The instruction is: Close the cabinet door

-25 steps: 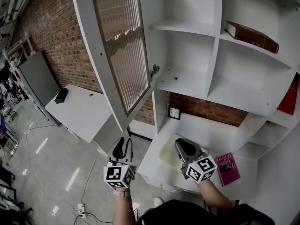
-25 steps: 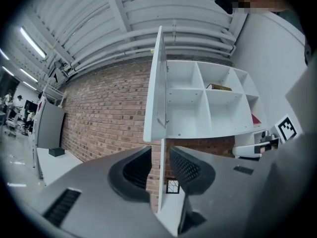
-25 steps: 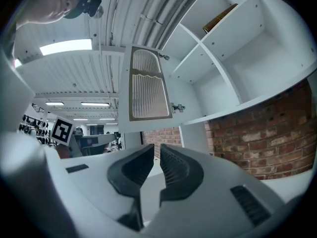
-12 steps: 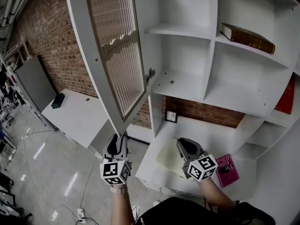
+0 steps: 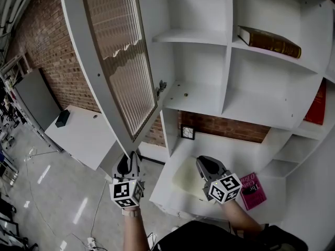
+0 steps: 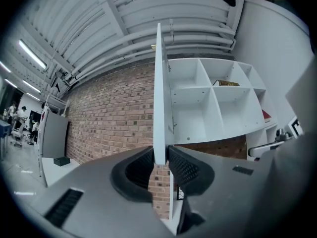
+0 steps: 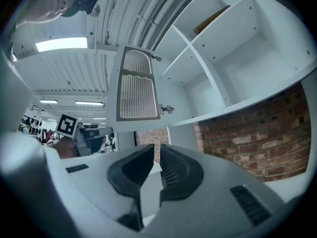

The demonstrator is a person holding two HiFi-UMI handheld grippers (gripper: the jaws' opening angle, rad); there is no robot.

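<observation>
The white cabinet door (image 5: 118, 61) with its ribbed glass panel stands swung wide open to the left of the white shelf cabinet (image 5: 209, 95). My left gripper (image 5: 128, 161) is at the door's lower free corner. In the left gripper view the door's edge (image 6: 159, 93) runs down between the pads, and the jaws of the left gripper (image 6: 161, 160) have just been closing onto it. My right gripper (image 5: 207, 163) hovers over the counter, its jaws a narrow gap apart with nothing between them. The right gripper view shows the door (image 7: 137, 90) beyond the right gripper (image 7: 157, 155).
A brown book (image 5: 269, 42) lies on an upper shelf and a red book (image 5: 317, 106) stands at the right. On the counter are a pink book (image 5: 255, 190), a pale sheet (image 5: 187, 174) and a small framed picture (image 5: 187, 133). A white table (image 5: 86, 135) stands at the left by the brick wall.
My left gripper has come up to the door's lower corner, which now sits between its pads. The right gripper has barely shifted.
</observation>
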